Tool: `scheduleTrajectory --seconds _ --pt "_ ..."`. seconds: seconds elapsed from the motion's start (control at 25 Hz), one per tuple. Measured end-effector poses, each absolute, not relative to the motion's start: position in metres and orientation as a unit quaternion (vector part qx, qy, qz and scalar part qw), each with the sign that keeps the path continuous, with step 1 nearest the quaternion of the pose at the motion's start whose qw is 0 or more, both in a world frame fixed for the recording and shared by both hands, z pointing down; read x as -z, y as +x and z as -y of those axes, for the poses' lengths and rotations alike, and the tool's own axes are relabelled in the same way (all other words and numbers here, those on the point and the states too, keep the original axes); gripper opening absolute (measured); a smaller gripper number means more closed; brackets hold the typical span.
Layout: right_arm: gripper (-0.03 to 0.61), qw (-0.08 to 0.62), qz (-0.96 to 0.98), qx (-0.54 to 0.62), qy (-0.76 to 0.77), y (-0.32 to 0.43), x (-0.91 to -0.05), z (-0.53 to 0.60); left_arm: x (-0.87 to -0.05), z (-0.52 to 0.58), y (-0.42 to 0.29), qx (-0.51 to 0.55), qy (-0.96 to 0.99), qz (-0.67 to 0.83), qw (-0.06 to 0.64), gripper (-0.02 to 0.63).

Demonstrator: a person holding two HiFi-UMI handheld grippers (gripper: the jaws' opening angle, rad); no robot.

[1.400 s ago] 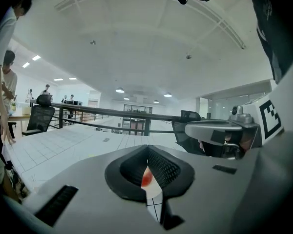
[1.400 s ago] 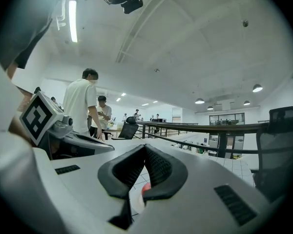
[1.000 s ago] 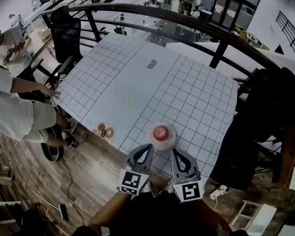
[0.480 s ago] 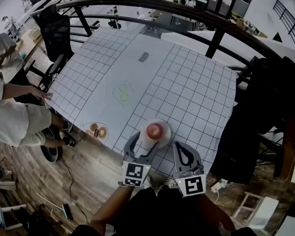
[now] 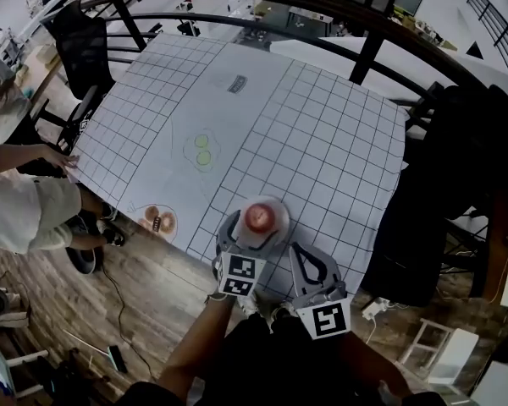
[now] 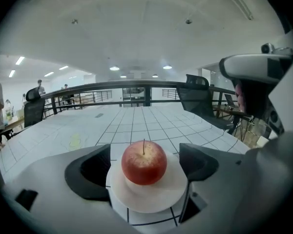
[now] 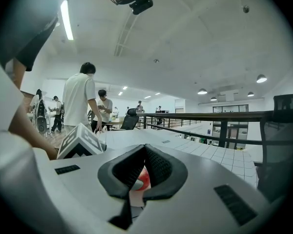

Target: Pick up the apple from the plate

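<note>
Left gripper view: where's the apple?

On the plate (image 6: 146, 199), upright, stalk at twelve. The apple (image 6: 144, 162) sits dead centre between the jaws, one at nine and one at three, neither touching it.

So the left gripper (image 5: 252, 230) holds nothing?

Nothing. Its jaws are opening, already wide. The right gripper (image 7: 145, 152) is closed tight and empty, parked at about five o'clock from the plate in the head view.

What could spoil the grab?

The jaws look low, level with the plate rim. If they close there, I'd expect them to pinch the plate too, or shove it.

And that matters?

The plate is at six o'clock on the table (image 5: 322, 159), near its edge. A shove could send it off, and a low, off-centre squeeze might pop the round apple loose.
</note>
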State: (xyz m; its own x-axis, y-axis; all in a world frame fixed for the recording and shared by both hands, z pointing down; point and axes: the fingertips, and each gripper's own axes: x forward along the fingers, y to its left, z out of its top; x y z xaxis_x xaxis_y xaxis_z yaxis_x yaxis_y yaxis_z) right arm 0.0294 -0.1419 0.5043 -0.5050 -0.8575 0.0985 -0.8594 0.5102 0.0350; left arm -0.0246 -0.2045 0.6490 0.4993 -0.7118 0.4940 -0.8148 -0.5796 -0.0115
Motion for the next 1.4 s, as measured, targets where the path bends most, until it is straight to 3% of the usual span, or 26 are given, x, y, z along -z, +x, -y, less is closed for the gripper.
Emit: scheduleTrajectory --seconds 0.52,1.4 --pt "0.023 0.056 0.861 -0.014 0.506 0.047 -0.51 0.144 -0.696 0.214 -0.012 -0.312 0.843 0.416 0.138 0.443" --pt "0.023 0.072 0.859 -0.022 0.506 0.059 -0.525 0.142 -0.703 0.222 -0.018 -0.3 0.83 0.446 0.148 0.42"
